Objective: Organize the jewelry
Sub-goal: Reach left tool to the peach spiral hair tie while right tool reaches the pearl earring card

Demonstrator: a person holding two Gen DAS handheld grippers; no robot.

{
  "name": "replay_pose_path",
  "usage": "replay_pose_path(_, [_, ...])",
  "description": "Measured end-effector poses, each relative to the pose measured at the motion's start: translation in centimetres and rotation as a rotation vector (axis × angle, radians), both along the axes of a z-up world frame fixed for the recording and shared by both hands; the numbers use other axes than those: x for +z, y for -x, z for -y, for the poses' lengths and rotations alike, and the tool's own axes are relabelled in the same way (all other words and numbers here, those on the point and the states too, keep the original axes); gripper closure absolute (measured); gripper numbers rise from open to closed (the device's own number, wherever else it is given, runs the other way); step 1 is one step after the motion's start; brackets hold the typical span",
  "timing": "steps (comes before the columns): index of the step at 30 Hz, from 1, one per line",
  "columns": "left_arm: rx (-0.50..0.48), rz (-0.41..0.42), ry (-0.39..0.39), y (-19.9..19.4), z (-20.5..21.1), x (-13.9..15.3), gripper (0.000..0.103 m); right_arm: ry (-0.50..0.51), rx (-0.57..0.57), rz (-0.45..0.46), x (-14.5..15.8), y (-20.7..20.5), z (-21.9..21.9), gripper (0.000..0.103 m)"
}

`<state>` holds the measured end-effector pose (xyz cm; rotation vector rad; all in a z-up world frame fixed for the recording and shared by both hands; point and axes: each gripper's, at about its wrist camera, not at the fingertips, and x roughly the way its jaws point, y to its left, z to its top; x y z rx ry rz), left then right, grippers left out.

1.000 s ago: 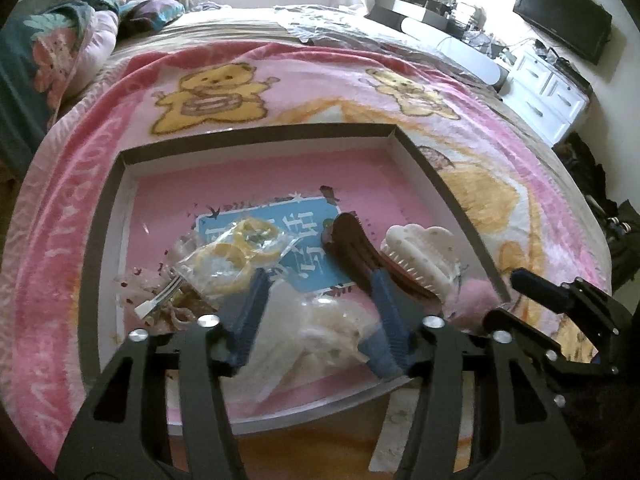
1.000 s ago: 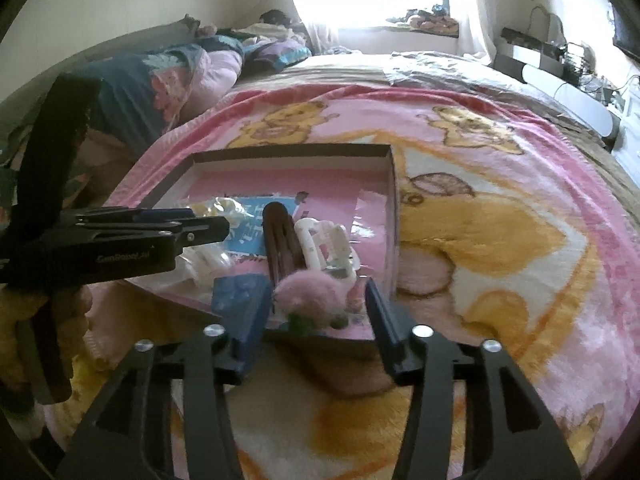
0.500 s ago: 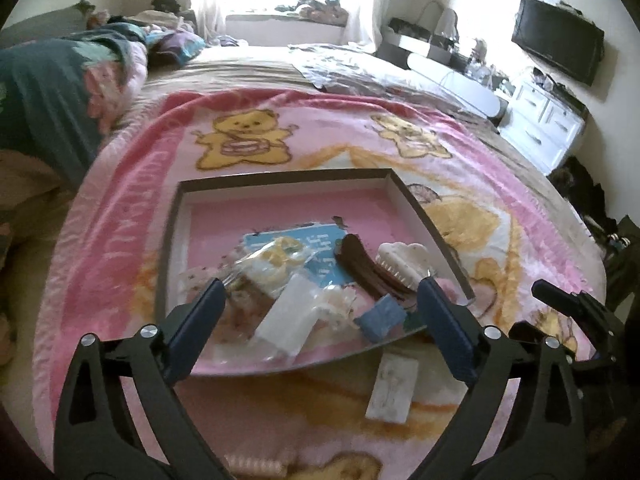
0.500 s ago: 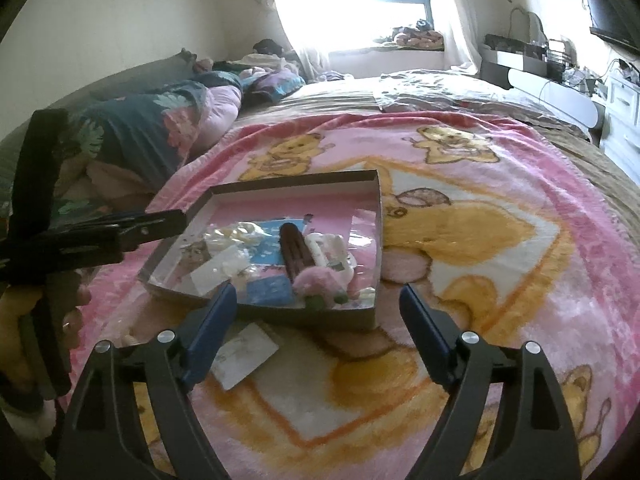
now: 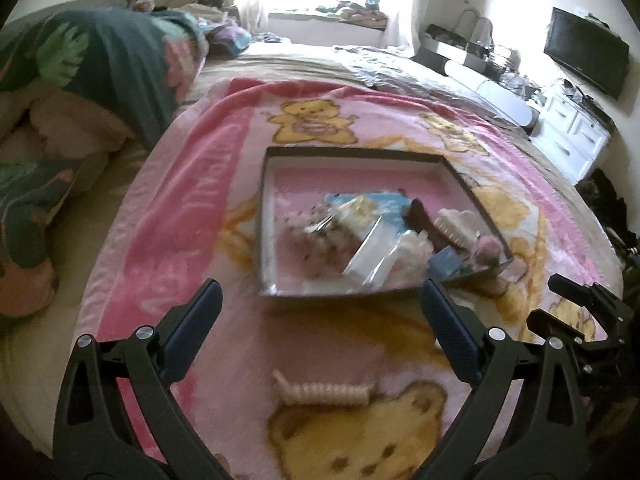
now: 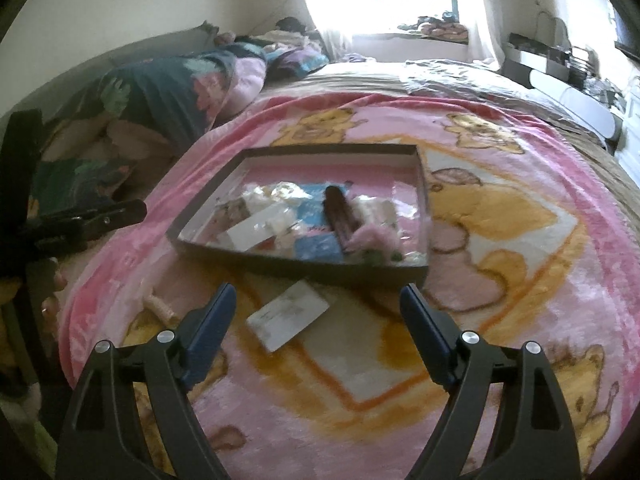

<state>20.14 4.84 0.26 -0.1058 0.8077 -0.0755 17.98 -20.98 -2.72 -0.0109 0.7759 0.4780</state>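
Note:
A shallow dark-rimmed box [image 5: 352, 152] with a pink floor lies on the pink bear blanket and holds several pieces: clear packets [image 5: 372, 240], a brown hair clip [image 5: 420, 220], a white claw clip [image 5: 456, 222], a pink pompom [image 5: 490, 248]. It also shows in the right wrist view [image 6: 332, 270]. A cream spiral hair tie [image 5: 324, 393] lies on the blanket in front of my open, empty left gripper [image 5: 320, 312]. A white card [image 6: 288, 314] lies on the blanket between box and my open, empty right gripper [image 6: 318, 316]. The hair tie [image 6: 160, 307] lies to its left.
The bed blanket [image 6: 500, 240] spreads all round the box. A dark floral quilt [image 5: 100, 64] is heaped at the left. White drawers [image 5: 572, 136] and a TV [image 5: 584, 56] stand at the right wall. The other gripper shows at each view's edge [image 5: 580, 320] [image 6: 80, 224].
Both grippers have pulled back and up from the box and opened wide. The box now sits farther off, and the card and hair tie on the blanket have come into view.

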Motion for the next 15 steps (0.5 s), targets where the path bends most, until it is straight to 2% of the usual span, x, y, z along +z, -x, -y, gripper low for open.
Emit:
replay_pose_path(8, [0.028, -0.069, -0.004, 2.7, -1.9, -3.2, 0.01, 0.01, 0.043, -0.08, -2.3, -0.2, -2.7, 0.02])
replay_pose_path(15, [0.032, -0.145, 0.04, 3.8, -3.5, -6.2, 0.01, -0.002, 0.019, -0.164, -4.8, -1.8, -3.9, 0.02])
